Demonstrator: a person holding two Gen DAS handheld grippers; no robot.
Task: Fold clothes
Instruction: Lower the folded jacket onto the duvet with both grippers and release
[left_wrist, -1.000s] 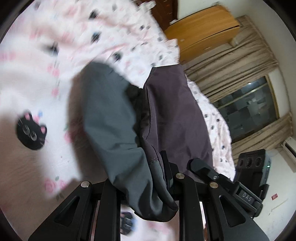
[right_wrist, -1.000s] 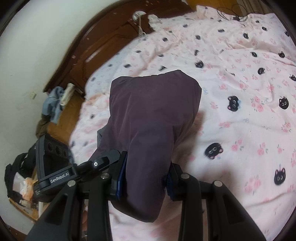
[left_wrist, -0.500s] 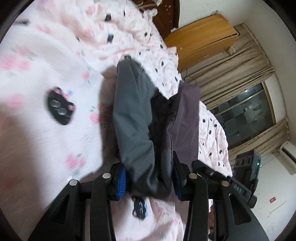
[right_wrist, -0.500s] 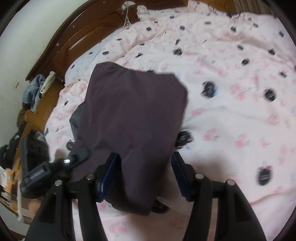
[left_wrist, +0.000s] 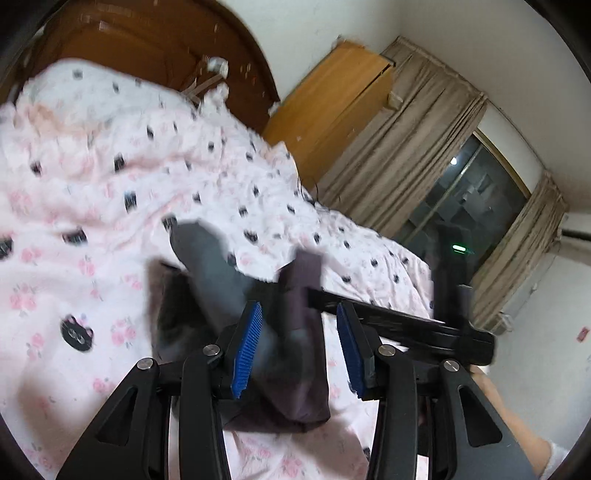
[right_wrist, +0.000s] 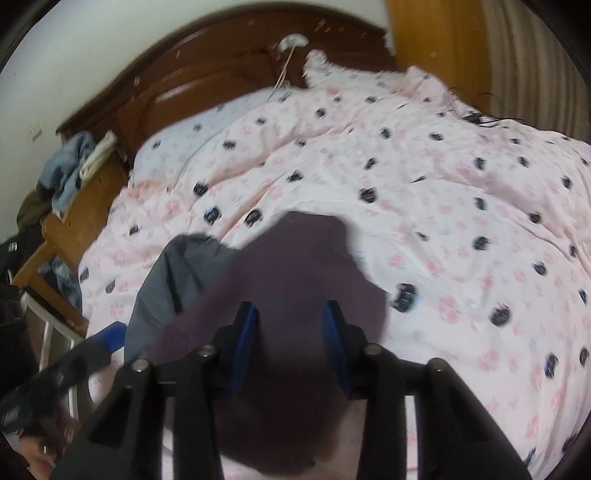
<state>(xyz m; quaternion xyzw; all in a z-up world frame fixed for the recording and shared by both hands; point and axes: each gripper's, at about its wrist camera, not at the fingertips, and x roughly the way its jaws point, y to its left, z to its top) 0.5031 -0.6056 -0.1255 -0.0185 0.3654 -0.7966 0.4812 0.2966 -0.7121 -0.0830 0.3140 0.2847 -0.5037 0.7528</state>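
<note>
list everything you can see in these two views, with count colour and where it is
dark purple and grey folded garment: 1, purple outside, grey layer at its left, lying on the bed between both grippers
pink duvet with black cat faces and roses: 1, covers the bed
dark brown curved wooden headboard: 1, far end of bed
light wooden wardrobe: 1, orange-brown, beside the headboard
beige curtains: 2, flanking a dark window
blue clothes heap: 1, on the bedside stand
left gripper: 1, black with blue pads, open over the garment
right gripper: 1, black with blue pads, open over the garment
</note>
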